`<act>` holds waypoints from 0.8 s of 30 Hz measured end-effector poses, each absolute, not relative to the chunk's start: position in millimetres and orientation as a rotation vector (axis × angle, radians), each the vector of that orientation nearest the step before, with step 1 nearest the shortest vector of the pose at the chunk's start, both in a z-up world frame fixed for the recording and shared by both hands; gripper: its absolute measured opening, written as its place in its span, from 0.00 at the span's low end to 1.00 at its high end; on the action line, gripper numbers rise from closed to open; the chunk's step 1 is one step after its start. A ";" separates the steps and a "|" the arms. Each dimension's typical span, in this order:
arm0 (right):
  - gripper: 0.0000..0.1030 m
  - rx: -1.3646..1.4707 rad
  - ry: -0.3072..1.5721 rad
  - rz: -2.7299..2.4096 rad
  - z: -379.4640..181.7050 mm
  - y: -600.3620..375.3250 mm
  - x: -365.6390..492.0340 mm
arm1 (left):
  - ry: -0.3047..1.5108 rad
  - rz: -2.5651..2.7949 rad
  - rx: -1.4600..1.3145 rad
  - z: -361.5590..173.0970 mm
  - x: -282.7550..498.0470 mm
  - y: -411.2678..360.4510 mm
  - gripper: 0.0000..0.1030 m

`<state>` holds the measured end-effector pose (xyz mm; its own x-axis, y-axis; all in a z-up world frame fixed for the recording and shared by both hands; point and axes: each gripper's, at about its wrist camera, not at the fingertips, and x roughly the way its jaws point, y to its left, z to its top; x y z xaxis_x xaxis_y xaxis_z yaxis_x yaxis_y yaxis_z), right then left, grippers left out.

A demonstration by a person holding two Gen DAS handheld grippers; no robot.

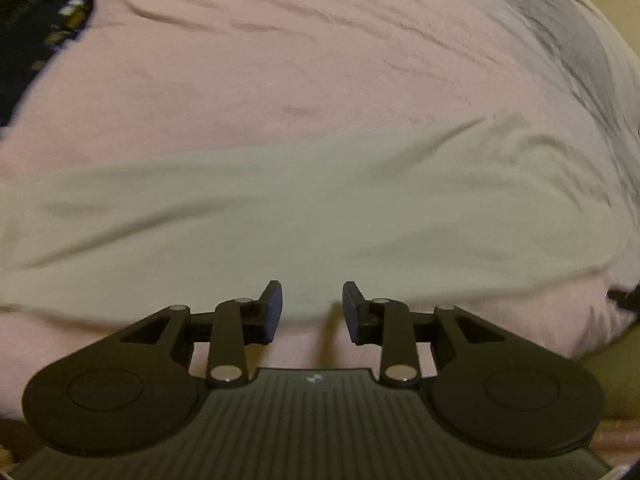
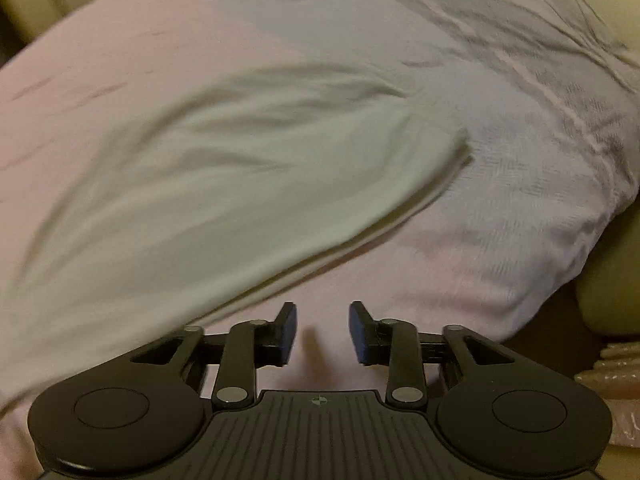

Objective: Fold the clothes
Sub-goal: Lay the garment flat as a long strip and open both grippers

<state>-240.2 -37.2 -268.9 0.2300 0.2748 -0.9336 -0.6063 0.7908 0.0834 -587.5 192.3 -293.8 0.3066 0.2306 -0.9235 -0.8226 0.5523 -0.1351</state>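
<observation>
A pale cream garment (image 1: 304, 216) lies folded flat across a pink bedsheet (image 1: 280, 60), stretching from left to right in the left wrist view. My left gripper (image 1: 312, 307) hovers over its near edge, open, with nothing between the pads. In the right wrist view the same garment (image 2: 224, 176) runs diagonally, its layered folded edge toward the lower right. My right gripper (image 2: 323, 330) stands open just off that edge, above the bare pink sheet (image 2: 460, 272), holding nothing.
A dark bundle of fabric (image 1: 36, 36) lies at the sheet's far left. The sheet turns grey and wrinkled (image 2: 520, 48) toward the far right. Beige cushions (image 2: 608, 296) border the bed's right side, and a pinkish textured cloth (image 2: 612, 376) lies below them.
</observation>
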 end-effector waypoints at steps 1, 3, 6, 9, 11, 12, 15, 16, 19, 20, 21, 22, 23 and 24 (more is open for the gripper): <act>0.56 -0.330 1.189 0.665 -254.7 -35.0 -258.1 | 1.034 0.783 -0.673 -280.3 -596.8 186.2 0.32; 0.61 -0.344 1.170 0.738 -228.5 -33.4 -294.2 | 1.042 0.797 -0.643 -255.1 -614.7 174.3 0.37; 0.61 -0.366 1.144 0.780 -205.7 -33.5 -344.6 | 1.050 0.824 -0.592 -227.8 -636.4 161.0 0.37; 0.62 -0.381 1.154 0.784 -197.1 -35.2 -374.7 | 1.040 0.834 -0.561 -205.0 -657.2 145.6 0.37; 0.62 -0.396 1.159 0.773 -188.8 -37.3 -392.4 | 1.038 0.836 -0.552 -191.3 -667.2 135.4 0.37; 0.62 -0.406 1.156 0.767 -183.0 -38.3 -401.0 | 1.036 0.835 -0.547 -184.7 -670.7 130.7 0.37; 0.62 -0.445 1.117 0.771 -165.9 -39.1 -417.6 | 1.024 0.821 -0.516 -167.0 -677.8 119.1 0.39; 0.62 -0.460 1.110 0.774 -162.6 -38.7 -421.7 | 1.021 0.819 -0.504 -162.1 -679.9 115.7 0.40; 0.62 -0.505 1.094 0.789 -154.6 -37.3 -432.3 | 1.012 0.828 -0.480 -152.0 -682.3 109.9 0.41; 0.62 -0.515 1.088 0.801 -152.5 -36.8 -435.6 | 1.006 0.828 -0.475 -150.1 -682.2 109.2 0.41; 0.62 -0.520 1.083 0.811 -150.9 -36.3 -438.2 | 1.000 0.828 -0.471 -148.8 -682.1 108.4 0.41; 0.62 -0.527 1.078 0.818 -149.9 -36.4 -440.5 | 0.995 0.829 -0.470 -148.3 -681.7 107.1 0.41; 0.62 -0.536 1.073 0.822 -150.5 -35.7 -440.2 | 0.995 0.834 -0.467 -148.2 -681.0 105.7 0.41; 0.62 -0.545 1.069 0.824 -151.2 -35.0 -439.9 | 0.995 0.842 -0.462 -148.7 -679.8 104.5 0.41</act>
<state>-439.9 -35.0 -151.2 0.2385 0.3188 -0.9173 -0.8060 0.5919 -0.0039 -679.8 104.5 -148.7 0.2778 0.4023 -0.8724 -0.7936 0.6079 0.0276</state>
